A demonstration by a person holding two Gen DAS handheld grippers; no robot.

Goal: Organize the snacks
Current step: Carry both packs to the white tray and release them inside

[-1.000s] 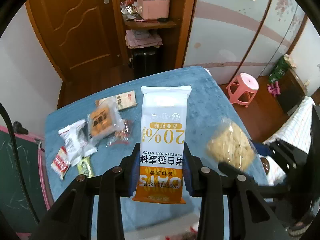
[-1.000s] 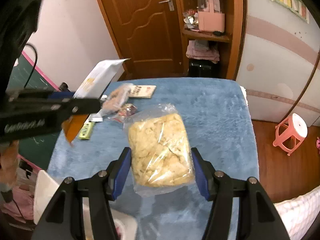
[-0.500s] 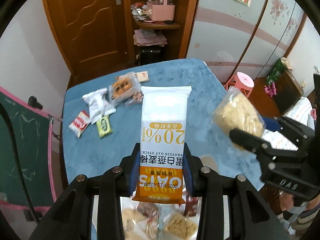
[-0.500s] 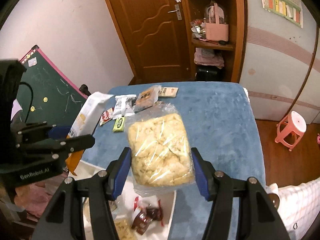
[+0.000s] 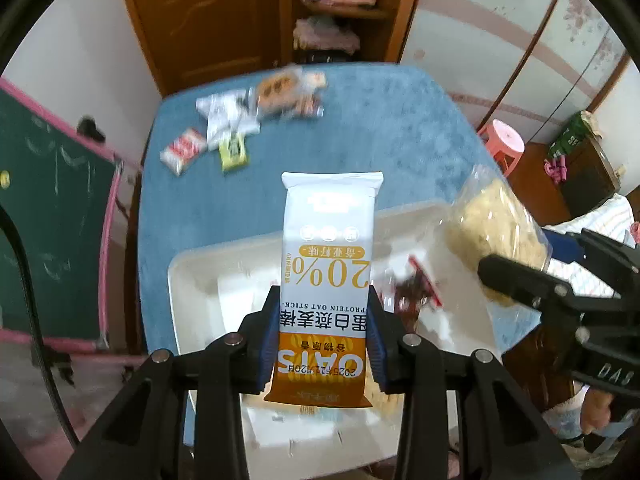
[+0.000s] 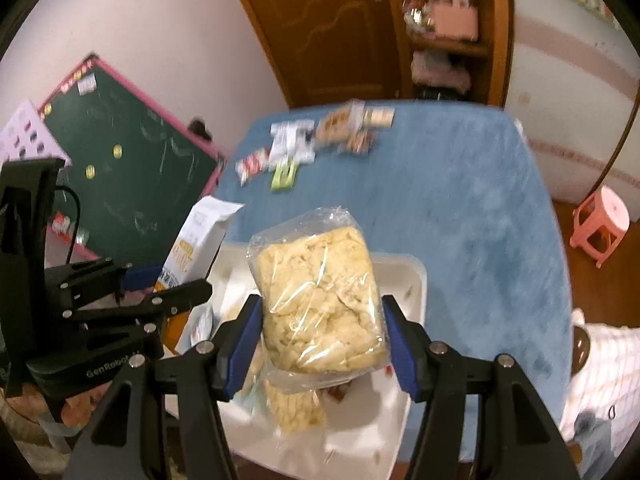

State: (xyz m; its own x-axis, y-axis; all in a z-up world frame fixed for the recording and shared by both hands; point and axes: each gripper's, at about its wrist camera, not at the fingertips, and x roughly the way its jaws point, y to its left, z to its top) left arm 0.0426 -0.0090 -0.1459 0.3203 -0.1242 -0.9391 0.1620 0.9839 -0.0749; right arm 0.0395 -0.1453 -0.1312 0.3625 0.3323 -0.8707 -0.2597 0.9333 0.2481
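My left gripper is shut on a tall white and orange oat stick pack, held upright above a white tray at the near edge of the blue table. My right gripper is shut on a clear bag of pale crisp cake over the same tray, which holds other snacks, among them a similar bag. In the left wrist view the cake bag hangs to the right. In the right wrist view the oat stick pack shows to the left.
Several small snack packs lie at the far left of the table. A green chalkboard with a pink frame leans left of the table. A pink stool stands to the right, a wooden door and shelf behind.
Both grippers have drawn back toward the near edge of the table with their packs. The white tray has come into view beneath them and the loose snacks now lie farther away.
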